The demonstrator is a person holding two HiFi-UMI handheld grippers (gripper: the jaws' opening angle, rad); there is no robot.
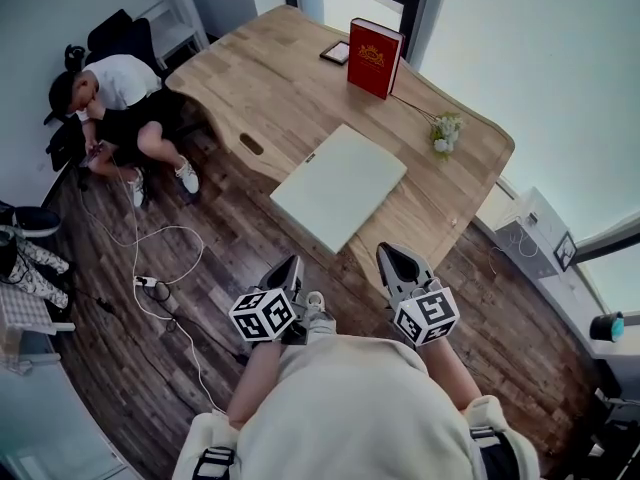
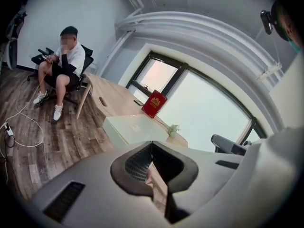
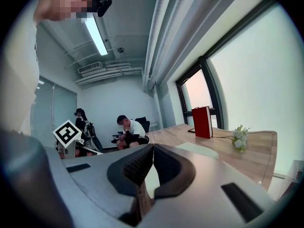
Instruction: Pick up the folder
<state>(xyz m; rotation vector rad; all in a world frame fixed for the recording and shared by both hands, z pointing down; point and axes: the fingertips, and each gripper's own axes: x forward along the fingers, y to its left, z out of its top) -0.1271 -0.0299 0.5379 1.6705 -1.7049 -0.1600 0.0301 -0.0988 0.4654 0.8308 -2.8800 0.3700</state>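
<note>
folder (image 1: 338, 186): we see plain pale greenish white;
desk (image 1: 270, 78): we see light wood grain;
book (image 1: 375, 58): red, gold emblem;
floor (image 1: 110, 368): dark brown planks;
flowers (image 1: 445, 130): white, green leaves;
left gripper (image 1: 294, 261), right gripper (image 1: 386, 251): we see grey bodies, cubes in black-and-white squares

Right tool (image 3: 152, 147) hides much of the folder (image 3: 197, 149); small dark slab (image 1: 335, 52) by the book (image 1: 375, 58), perhaps a tablet

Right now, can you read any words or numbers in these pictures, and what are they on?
No text can be read.
Red book: gold emblem and lettering on its cover, too small to read.
Folder: no print shows.
Left hand-held gripper and right hand-held gripper: only black-and-white square markers, no words.
</note>
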